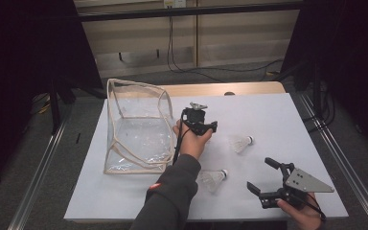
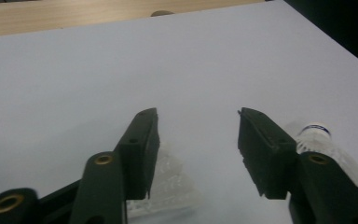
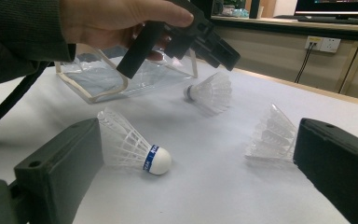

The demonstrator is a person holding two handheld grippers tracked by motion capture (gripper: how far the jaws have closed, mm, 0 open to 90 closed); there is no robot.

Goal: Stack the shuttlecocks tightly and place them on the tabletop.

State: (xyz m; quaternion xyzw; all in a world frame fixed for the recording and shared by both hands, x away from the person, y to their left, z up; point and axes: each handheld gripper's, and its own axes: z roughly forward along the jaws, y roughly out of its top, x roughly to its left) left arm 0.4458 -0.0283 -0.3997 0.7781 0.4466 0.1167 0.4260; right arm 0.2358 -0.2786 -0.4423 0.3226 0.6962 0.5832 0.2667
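High view: your left gripper [image 1: 210, 128] sits mid-frame, just right of the clear bag [image 1: 136, 127], jaws apart, holding nothing. Your right gripper [image 1: 263, 177] is at lower right, jaws spread wide. One shuttlecock [image 1: 242, 143] lies right of center, another [image 1: 212, 178] lower center.

Left gripper view: jaws parted over the white table [image 2: 121, 70]; a shuttlecock [image 2: 170, 184] lies below them, another [image 2: 324, 144] at right edge.

Right gripper view: jaws wide, empty; a blue-banded shuttlecock [image 3: 135, 149] lies between them.

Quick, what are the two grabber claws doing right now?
Left gripper: open, holding nothing.
Right gripper: open, holding nothing.
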